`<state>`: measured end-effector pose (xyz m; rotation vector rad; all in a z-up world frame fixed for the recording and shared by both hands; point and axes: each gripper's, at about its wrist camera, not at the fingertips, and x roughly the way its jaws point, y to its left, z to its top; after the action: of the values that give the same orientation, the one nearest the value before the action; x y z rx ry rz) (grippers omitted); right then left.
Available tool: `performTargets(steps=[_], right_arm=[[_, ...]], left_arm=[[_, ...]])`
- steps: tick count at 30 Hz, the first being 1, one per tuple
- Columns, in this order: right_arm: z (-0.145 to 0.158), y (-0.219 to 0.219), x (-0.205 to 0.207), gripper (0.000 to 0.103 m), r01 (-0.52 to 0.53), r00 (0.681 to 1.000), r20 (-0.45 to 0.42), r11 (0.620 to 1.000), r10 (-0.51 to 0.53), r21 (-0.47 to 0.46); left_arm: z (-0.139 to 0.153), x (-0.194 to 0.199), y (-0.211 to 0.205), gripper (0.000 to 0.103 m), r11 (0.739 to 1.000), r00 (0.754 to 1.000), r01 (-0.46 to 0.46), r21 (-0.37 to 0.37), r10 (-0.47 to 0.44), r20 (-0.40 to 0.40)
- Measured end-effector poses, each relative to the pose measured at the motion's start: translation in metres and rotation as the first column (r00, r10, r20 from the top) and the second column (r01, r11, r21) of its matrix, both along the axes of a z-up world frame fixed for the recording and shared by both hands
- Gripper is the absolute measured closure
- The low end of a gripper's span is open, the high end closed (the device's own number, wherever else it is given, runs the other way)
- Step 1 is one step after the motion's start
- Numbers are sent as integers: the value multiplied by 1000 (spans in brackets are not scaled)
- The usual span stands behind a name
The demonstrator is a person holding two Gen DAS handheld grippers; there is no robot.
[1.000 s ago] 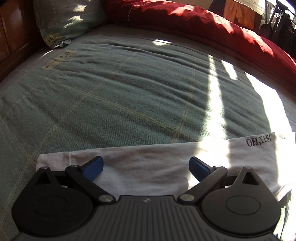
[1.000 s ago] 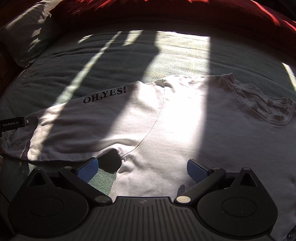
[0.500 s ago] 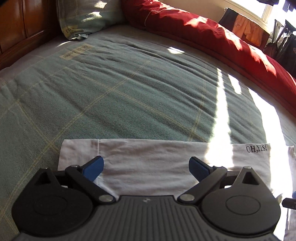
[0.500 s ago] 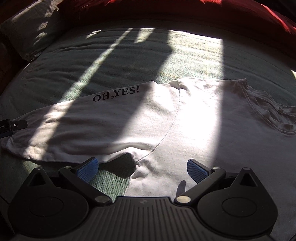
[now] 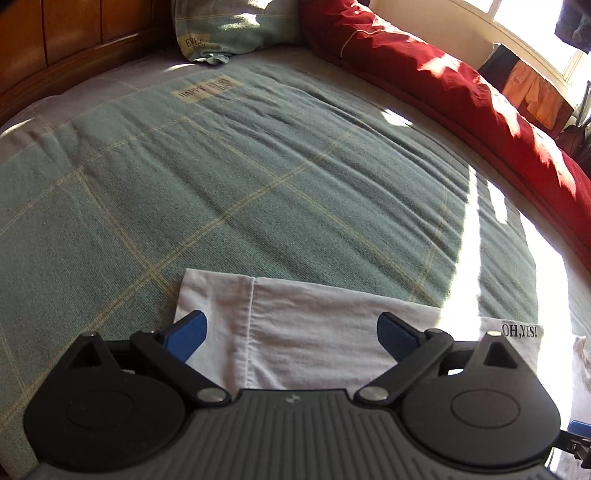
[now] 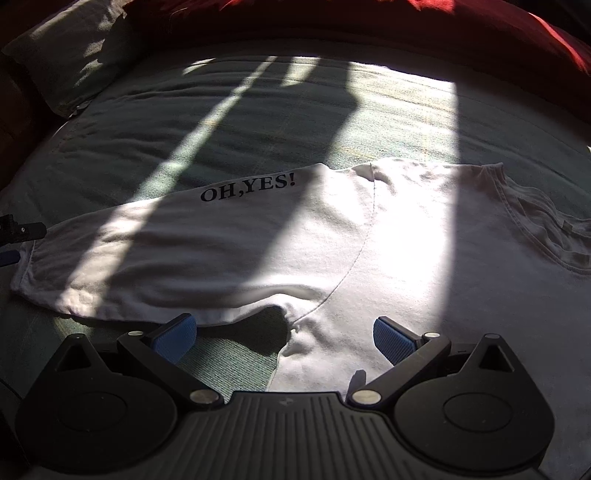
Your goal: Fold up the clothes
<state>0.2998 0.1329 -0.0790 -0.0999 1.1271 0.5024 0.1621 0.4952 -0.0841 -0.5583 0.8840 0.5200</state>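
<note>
Both jaws stand apart on each hand-held gripper: the left hand-held gripper [image 5: 291,334] over the sleeve cuff [image 5: 216,306], the right hand-held gripper [image 6: 282,334] near the armpit. The white T-shirt [image 6: 388,251] lies flat on the bed [image 5: 258,177]. Pinching only the top layer would likely drag it into wrinkles.

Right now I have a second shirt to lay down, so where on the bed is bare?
The green blanket lies bare between the white T-shirt, the pillow and the red duvet. The near edge is crowded: T-shirt, left gripper, right gripper.
</note>
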Motion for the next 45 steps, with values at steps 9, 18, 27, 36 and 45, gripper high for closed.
performTargets(steps=[9,18,27,36,45], right_arm=[[1,7,-3,0,-13,1000,-5,1000,13,23],[3,6,-9,0,-42,999,-8,998,43,41],[9,5,-5,0,-38,999,14,998,38,59],[4,6,-7,0,-34,999,0,998,34,59],[5,10,-5,0,-39,999,11,998,38,56]], left_arm=[[-12,-49,-22,12,947,985,-144,-288,166,53],[-59,-73,-3,30,758,858,-296,-581,478,186],[-64,-70,25,33,746,774,-357,-563,573,269],[-69,-82,-4,37,780,822,-278,-561,496,282],[-73,-59,23,40,784,782,-292,-548,525,335]])
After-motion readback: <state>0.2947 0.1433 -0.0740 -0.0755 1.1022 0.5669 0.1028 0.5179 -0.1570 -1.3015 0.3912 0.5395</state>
